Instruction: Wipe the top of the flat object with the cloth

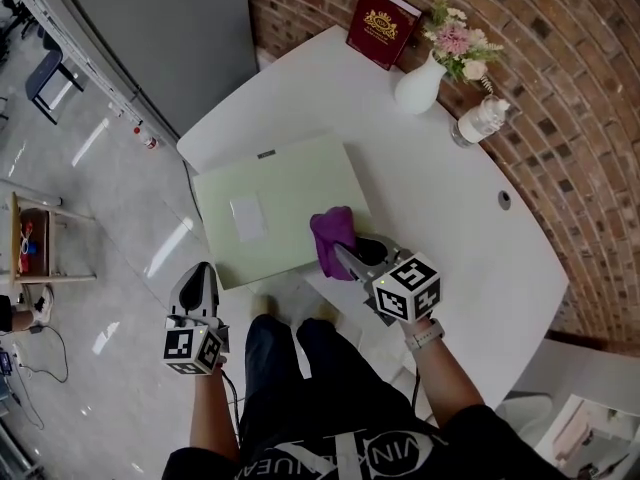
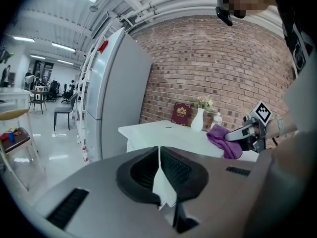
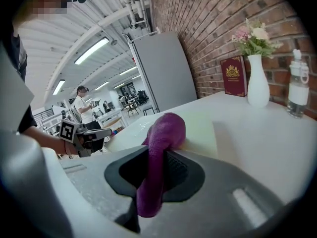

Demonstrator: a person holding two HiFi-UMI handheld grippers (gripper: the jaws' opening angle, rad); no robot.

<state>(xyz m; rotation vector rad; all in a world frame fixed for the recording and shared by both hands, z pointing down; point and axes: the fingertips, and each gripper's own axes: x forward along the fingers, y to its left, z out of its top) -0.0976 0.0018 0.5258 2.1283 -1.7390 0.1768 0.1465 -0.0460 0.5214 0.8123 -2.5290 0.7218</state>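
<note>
Near the frame's centre, the right claw is clamping the purple cloth on the right edge of the pale green board; lower left, the left claw is hovering closed, empty.

Crumpled purple cloth sits at pale-green flat board's right edge

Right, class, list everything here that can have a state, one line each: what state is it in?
left hand-held gripper, shut, empty
right hand-held gripper, shut on the purple cloth
purple cloth, bunched, resting on the pale green board
pale green board, lying flat on the table
water bottle, upright, capped
white vase, upright, holding flowers
red book, closed, standing upright
</note>
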